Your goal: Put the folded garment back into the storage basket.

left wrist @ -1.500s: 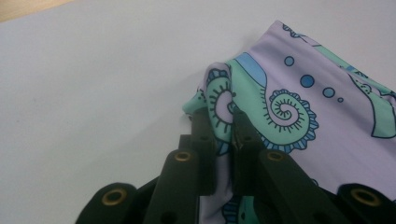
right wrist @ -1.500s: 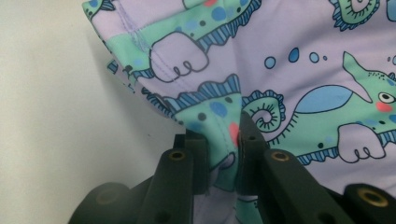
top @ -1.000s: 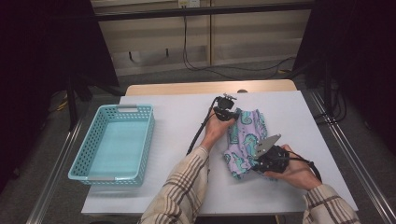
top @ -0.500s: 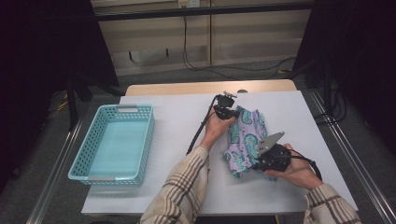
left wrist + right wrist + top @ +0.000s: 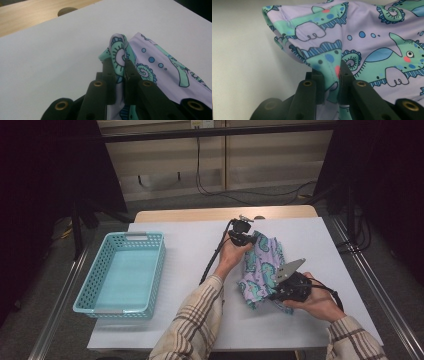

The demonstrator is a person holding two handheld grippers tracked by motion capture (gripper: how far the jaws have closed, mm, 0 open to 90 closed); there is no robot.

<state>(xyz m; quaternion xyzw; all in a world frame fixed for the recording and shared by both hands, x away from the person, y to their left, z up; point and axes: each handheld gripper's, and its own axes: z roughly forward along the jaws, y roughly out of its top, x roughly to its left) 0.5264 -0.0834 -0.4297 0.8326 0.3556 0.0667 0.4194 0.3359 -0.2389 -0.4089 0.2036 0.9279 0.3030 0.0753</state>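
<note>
Printed cloth (image 5: 262,265) lies on white table (image 5: 175,330), center-right, bunched btwn both hands. Left gripper (image 5: 120,67) is clamped on a folded far edge of it; fabric pokes up btwn the jaws. Right gripper (image 5: 331,75) is pinched tight on the near edge, w/ seam caught in the jaws. From above, the right one's tips are hidden under its grey plate (image 5: 287,269). Teal basket (image 5: 125,272) sits well apart at left.

The cloth (image 5: 367,45) is smooth, soft printed fabric with stitched seams. The counter (image 5: 190,245) wears a matt white sheet over pale wood. The basket (image 5: 125,272) is glossy turquoise plastic lattice. The left hand-held gripper (image 5: 119,72) has matt black plastic jaws with brass-coloured rivets.
</note>
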